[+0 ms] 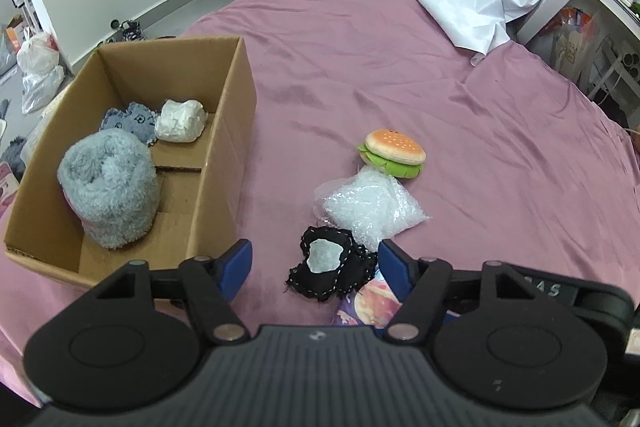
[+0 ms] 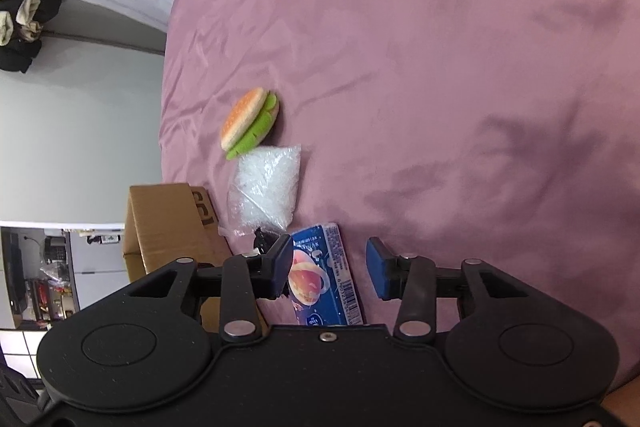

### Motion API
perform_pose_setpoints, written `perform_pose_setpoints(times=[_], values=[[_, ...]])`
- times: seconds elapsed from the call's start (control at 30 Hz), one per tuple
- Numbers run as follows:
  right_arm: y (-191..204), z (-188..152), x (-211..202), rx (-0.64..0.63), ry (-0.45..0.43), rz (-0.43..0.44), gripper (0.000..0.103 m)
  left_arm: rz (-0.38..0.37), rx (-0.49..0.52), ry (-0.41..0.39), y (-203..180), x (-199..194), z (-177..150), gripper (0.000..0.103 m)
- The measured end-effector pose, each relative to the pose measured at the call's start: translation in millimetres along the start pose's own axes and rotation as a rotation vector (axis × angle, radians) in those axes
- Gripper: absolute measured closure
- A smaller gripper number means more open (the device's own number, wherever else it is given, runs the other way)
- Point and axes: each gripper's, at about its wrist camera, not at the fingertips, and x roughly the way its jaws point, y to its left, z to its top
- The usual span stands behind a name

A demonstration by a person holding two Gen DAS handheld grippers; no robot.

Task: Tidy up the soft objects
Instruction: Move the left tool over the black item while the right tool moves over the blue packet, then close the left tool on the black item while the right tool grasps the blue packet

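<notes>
Here a black fabric piece (image 1: 330,269) lies on the pink bed (image 1: 400,67) between the spread left tongs (image 1: 314,263), touching bubble wrap (image 1: 366,205) with a plush burger (image 1: 394,153) beyond. The right tongs (image 2: 329,267), also spread and empty, straddle a blue tissue pack (image 2: 320,279). Beside them, the cardboard box (image 1: 224,155) holds a grey fuzzy roll (image 1: 108,187), blue cloth (image 1: 128,121) and white wad (image 1: 180,121).

Bedroom: bed (image 1: 400,67) with mauve sheet.
</notes>
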Motion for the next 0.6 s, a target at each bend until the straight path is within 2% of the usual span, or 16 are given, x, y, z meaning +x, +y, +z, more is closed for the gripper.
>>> perform_pose_setpoints(times=[0.27,0.33,0.37,0.43,0.6], values=[[4.0,-1.3,18.4,-0.020,0.038,-0.002,0.061,-0.002,-0.017,0.001,3.2,4.9,2.0,0.041],[4.8,-1.2,21.6,-0.022,0.050,0.007,0.066,-0.003,-0.016,0.005,2.6,7.1,2.1,0.041],[4.3,-0.8,23.1,-0.019,0.059,0.010,0.076,-0.006,-0.017,0.009,2.8,8.5,2.0,0.041],[2.1,-0.6,25.9,-0.011,0.074,0.017,0.079,-0.009,-0.025,0.016,2.6,11.3,2.0,0.041],[4.6,-0.7,18.8,-0.029,0.049,0.006,0.081,-0.013,-0.024,0.015,-2.5,17.0,2.5,0.041]])
